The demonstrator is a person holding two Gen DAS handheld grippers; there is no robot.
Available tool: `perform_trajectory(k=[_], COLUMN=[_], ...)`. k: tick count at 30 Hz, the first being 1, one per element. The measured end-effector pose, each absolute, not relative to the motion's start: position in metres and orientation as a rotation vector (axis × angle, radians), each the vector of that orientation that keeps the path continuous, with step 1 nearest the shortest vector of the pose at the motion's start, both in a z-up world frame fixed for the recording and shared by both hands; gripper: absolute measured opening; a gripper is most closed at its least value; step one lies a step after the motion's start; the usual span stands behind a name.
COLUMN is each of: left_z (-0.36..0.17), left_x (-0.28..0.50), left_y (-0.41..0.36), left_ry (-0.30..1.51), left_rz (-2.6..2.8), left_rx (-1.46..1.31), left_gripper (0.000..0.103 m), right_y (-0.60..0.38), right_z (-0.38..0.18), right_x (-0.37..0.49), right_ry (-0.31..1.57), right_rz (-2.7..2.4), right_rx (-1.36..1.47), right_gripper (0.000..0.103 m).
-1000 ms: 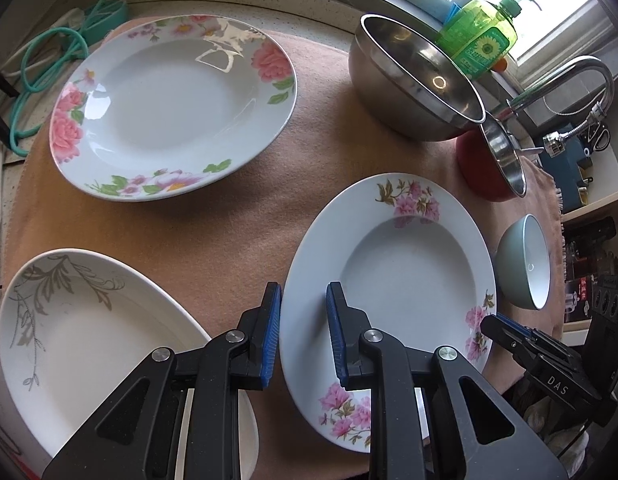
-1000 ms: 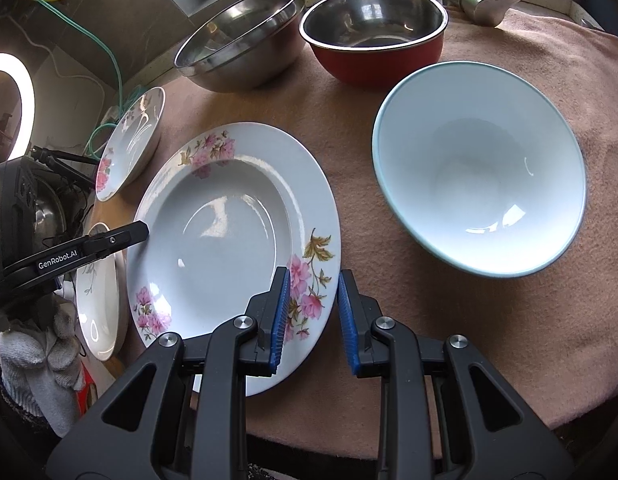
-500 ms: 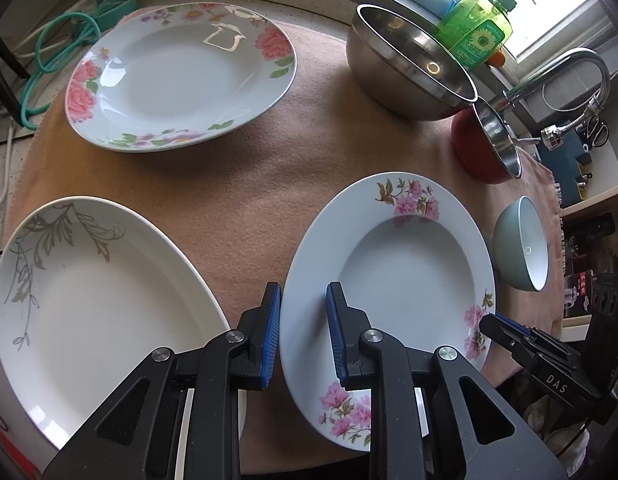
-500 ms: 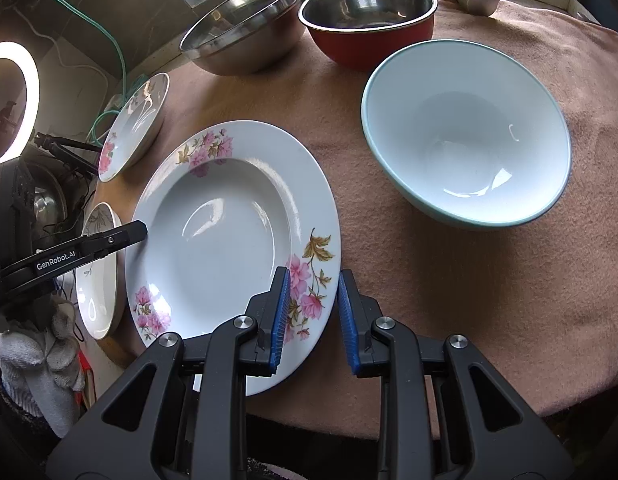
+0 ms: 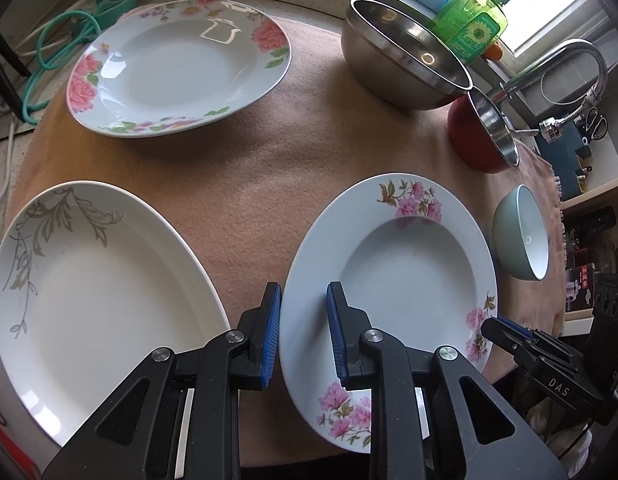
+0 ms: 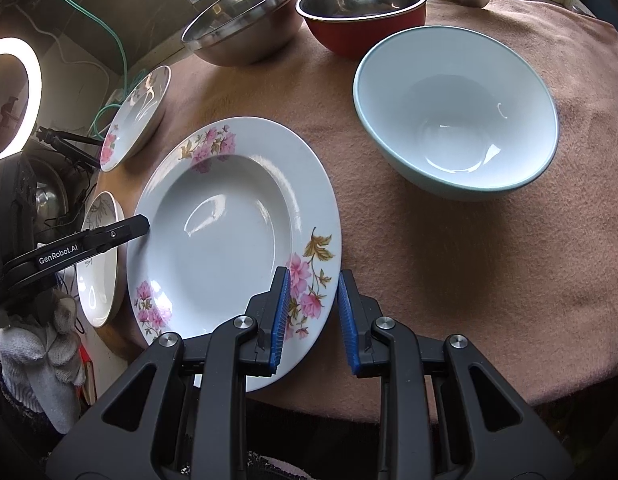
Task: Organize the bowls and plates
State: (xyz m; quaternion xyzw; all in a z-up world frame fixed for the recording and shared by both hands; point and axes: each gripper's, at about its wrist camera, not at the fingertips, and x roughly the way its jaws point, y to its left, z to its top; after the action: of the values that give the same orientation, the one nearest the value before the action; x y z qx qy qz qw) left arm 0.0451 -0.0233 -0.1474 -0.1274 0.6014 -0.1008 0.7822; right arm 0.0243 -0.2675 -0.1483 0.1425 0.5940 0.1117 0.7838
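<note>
A deep white plate with pink flowers (image 5: 405, 280) (image 6: 229, 232) hangs over the tan cloth (image 5: 249, 184). My left gripper (image 5: 303, 332) is shut on its left rim. My right gripper (image 6: 313, 316) is shut on the opposite rim, and its tip shows in the left wrist view (image 5: 505, 330). Around it lie a rose-patterned plate (image 5: 177, 68), an oval white plate with a grey leaf print (image 5: 97, 292), a steel bowl (image 5: 405, 64), a red bowl with a steel inside (image 6: 361, 8) and a pale blue-green bowl (image 6: 455, 112).
A green soap bottle (image 5: 473, 24) and a tap (image 5: 581, 64) stand behind the bowls by the window. A green hose (image 5: 61, 48) lies off the cloth at the far left. A ring light (image 6: 13, 96) and a gloved hand (image 6: 37, 360) are at the left.
The flowered plate has stayed fixed in both sets of jaws. The cloth and the other dishes have slid toward the top of both views, and more of the oval plate now shows.
</note>
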Motion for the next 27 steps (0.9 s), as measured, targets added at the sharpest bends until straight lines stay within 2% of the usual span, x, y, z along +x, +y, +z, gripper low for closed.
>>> perform_trajectory(k=[27], left_z=[-0.148], left_x=[0.038], left_y=[-0.030], left_ry=[1.301], left_rz=[-0.237], left_rx=[-0.254], left_gripper=[0.022], right_y=[-0.269], right_z=[-0.149], right_x=[0.012], right_ry=[1.303], right_rz=[0.222], right_rx=[0.308], right_gripper=[0.025])
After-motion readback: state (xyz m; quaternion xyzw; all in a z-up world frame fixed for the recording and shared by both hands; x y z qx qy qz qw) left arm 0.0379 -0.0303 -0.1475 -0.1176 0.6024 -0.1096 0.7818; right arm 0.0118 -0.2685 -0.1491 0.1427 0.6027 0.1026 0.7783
